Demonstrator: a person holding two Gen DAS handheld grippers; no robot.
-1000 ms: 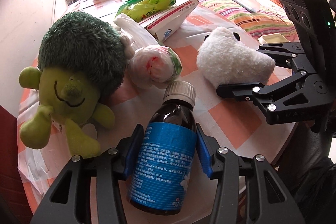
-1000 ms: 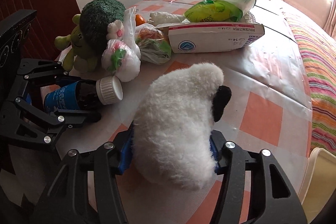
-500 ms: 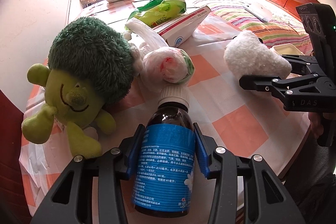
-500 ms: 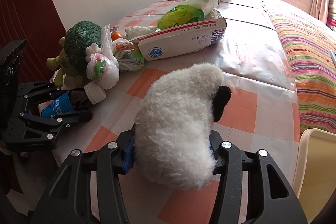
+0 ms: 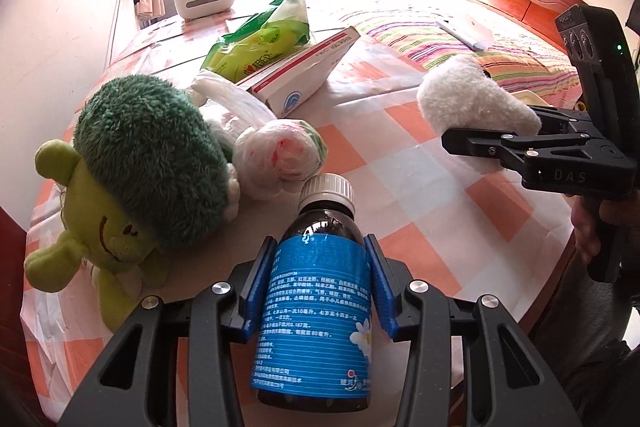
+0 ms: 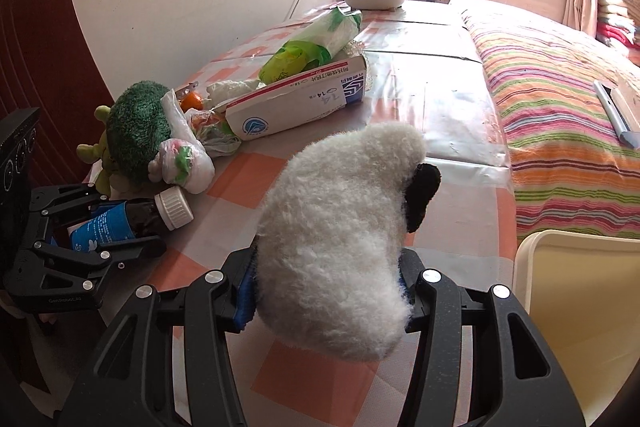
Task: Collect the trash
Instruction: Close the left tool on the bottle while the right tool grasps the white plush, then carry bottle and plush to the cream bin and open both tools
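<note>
My left gripper (image 5: 316,291) is clamped on a brown medicine bottle (image 5: 316,311), its blue pads pressed against the blue label on both sides; the white cap (image 5: 327,189) points toward 12 o'clock, over the near edge of the checked tabletop (image 5: 400,195). My right gripper (image 6: 326,287) is closed around a fluffy white plush (image 6: 340,239) with a black tip, held above the tabletop; in the left view it sits at 2 o'clock from the bottle.

At 10 o'clock from the bottle lies a green broccoli plush (image 5: 132,183), and just past the cap, touching that plush, a knotted white plastic bag (image 5: 280,155). Farther toward 12 o'clock a flat white-and-red box (image 5: 304,75) leans against a green packet (image 5: 260,43). In the right view a cream bin (image 6: 580,307) stands at 3 o'clock, beside the striped bed (image 6: 560,99).
</note>
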